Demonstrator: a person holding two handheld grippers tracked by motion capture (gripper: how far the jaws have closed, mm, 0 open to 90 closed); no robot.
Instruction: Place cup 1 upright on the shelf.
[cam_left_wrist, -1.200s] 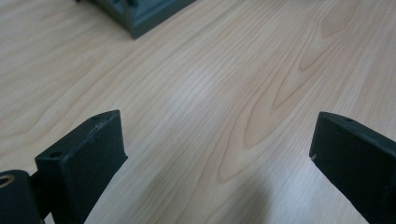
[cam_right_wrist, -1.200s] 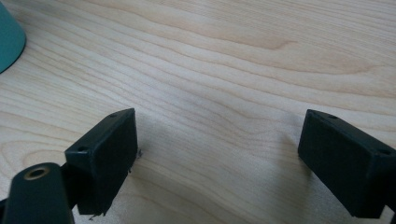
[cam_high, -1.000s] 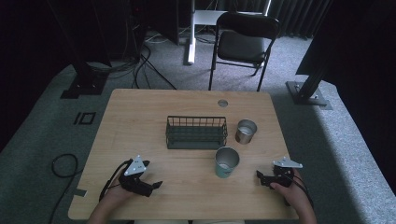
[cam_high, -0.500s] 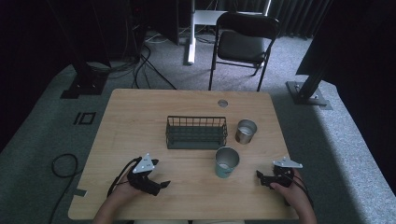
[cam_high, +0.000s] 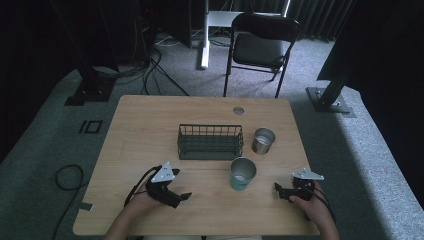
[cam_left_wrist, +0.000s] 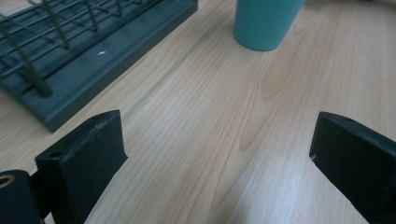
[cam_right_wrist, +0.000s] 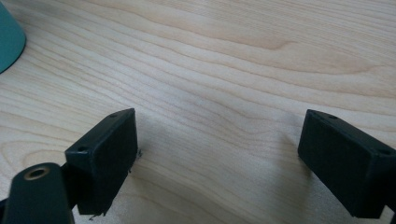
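Observation:
A teal cup (cam_high: 243, 173) stands near the middle front of the wooden table (cam_high: 145, 125), and its base shows at the top of the left gripper view as the teal cup (cam_left_wrist: 265, 23). A steel cup (cam_high: 263, 140) stands behind it to the right. A dark wire basket (cam_high: 210, 141) sits at the table's centre; its base and wires show as the basket (cam_left_wrist: 93, 44). My left gripper (cam_high: 181, 197) lies low at the front left, open and holding nothing, pointing toward the teal cup. My right gripper (cam_high: 278, 190) rests at the front right, open and holding nothing, with the cup's edge (cam_right_wrist: 9, 39) at its upper left.
A black folding chair (cam_high: 260, 47) stands beyond the table's far edge. A round cable hole (cam_high: 238, 110) is set near the back edge. Cables and stand bases lie on the grey carpet to the left and right.
My left gripper has slid right and slightly forward toward the teal cup. The right gripper and the cups have stayed put.

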